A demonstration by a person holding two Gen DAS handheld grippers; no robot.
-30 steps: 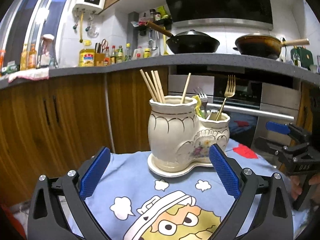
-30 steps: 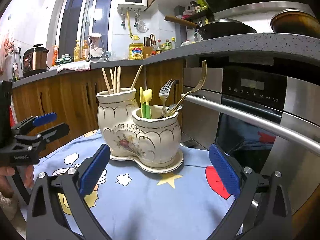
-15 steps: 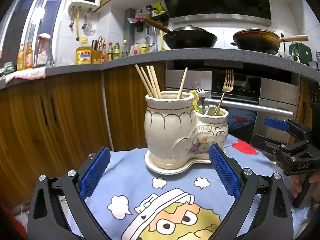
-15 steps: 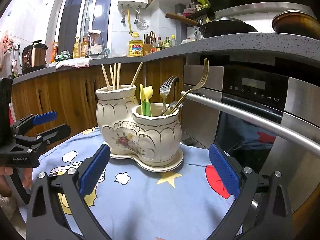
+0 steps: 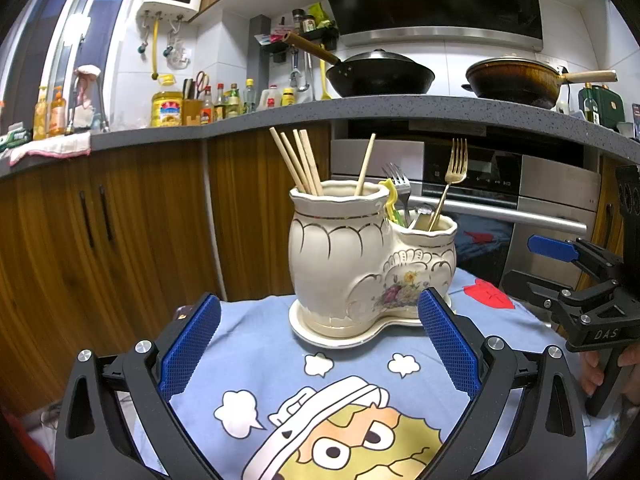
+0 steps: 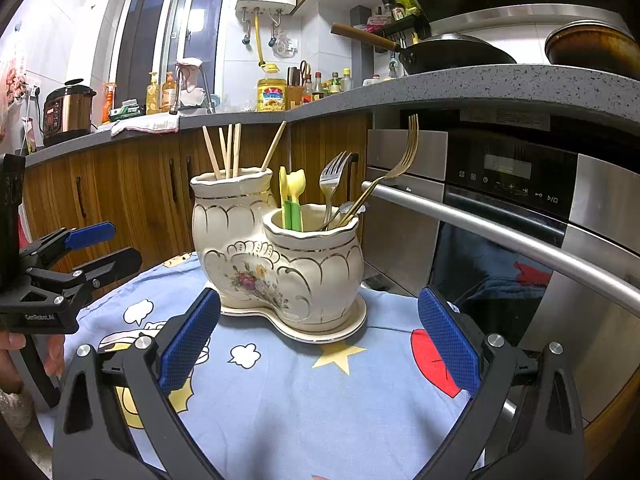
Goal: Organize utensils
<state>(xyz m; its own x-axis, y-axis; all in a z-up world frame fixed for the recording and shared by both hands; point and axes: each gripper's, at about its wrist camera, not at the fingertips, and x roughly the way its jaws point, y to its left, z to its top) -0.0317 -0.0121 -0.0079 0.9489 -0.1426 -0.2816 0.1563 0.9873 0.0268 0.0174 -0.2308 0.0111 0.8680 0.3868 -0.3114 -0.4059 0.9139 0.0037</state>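
Hovering above cartoon-print cloth [image 5: 360,384], left gripper [image 5: 319,340] spread wide, nothing gripped. Right gripper [image 6: 319,338] likewise wide, nothing held. Two-pot ceramic holder [image 6: 276,256] seated on cloth ahead: chopsticks [image 6: 228,152] in taller pot, forks [image 6: 332,184] in shorter pot.

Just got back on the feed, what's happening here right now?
A person holds a hand-held gripper in each hand, both open and empty, aimed at a ceramic utensil holder on a blue cartoon cloth. The left hand-held gripper and right hand-held gripper touch nothing. Chopsticks stand in the tall pot; a gold fork, a silver fork and yellow-green utensils stand in the short one.
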